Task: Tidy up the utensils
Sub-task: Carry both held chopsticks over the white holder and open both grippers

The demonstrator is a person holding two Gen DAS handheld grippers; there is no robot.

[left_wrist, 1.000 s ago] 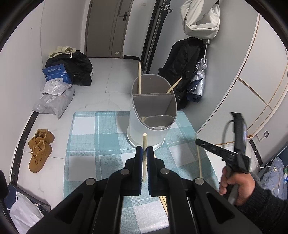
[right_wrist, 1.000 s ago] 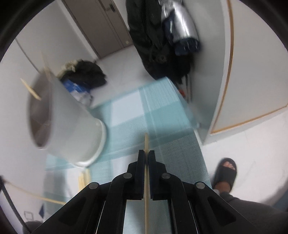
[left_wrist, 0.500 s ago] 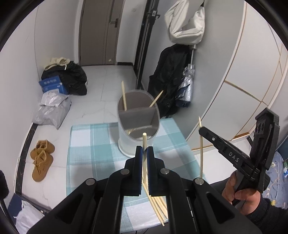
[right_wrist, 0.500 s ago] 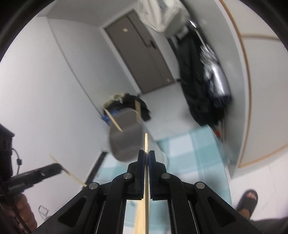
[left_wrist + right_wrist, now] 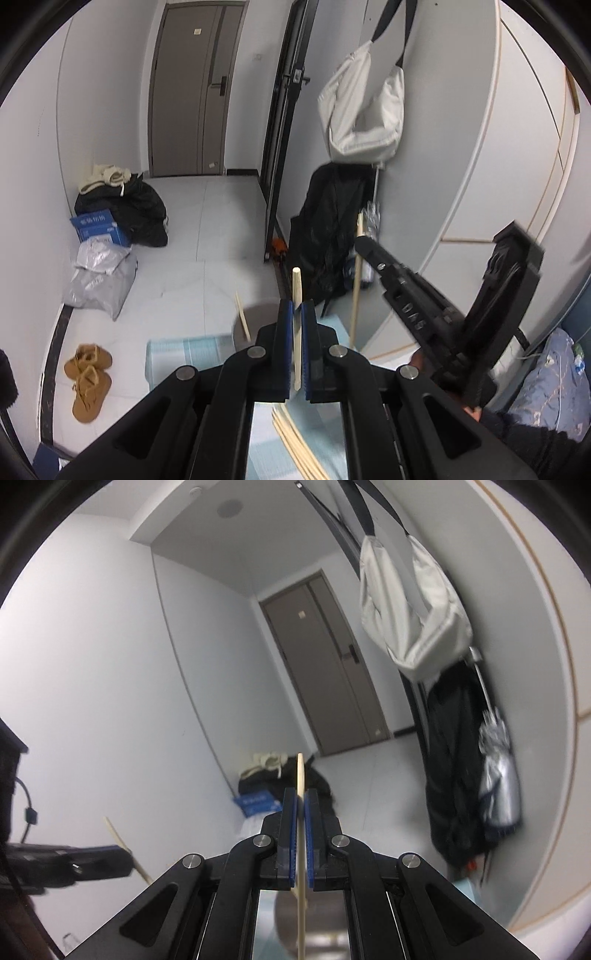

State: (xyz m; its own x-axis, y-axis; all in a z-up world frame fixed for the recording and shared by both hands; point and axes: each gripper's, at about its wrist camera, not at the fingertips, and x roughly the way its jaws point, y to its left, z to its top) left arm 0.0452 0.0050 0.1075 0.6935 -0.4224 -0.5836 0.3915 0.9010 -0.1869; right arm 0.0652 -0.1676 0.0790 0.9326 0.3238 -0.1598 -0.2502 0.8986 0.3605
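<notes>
My left gripper [image 5: 297,306] is shut on a wooden chopstick [image 5: 296,291] that stands up between the blue pads. My right gripper [image 5: 300,797] is shut on another chopstick [image 5: 301,775]. In the left wrist view the right gripper [image 5: 364,243] shows at the right with its chopstick [image 5: 355,291] hanging down. The grey utensil holder [image 5: 258,314] is mostly hidden behind my left fingers, with a chopstick [image 5: 242,315] leaning in it. In the right wrist view its rim [image 5: 325,919] shows below the jaws. Loose chopsticks [image 5: 295,443] lie on the checked cloth [image 5: 184,350].
On the floor are brown boots [image 5: 86,380], a grey bag [image 5: 99,280], a blue box [image 5: 98,227] and black bags [image 5: 140,210]. A black coat [image 5: 328,229] and a white bag [image 5: 364,114] hang at the right wall. A door [image 5: 192,88] stands at the back.
Both grippers have tilted upward with their chopsticks, so the holder and cloth have dropped low in both views. The right gripper has come closer to the left one.
</notes>
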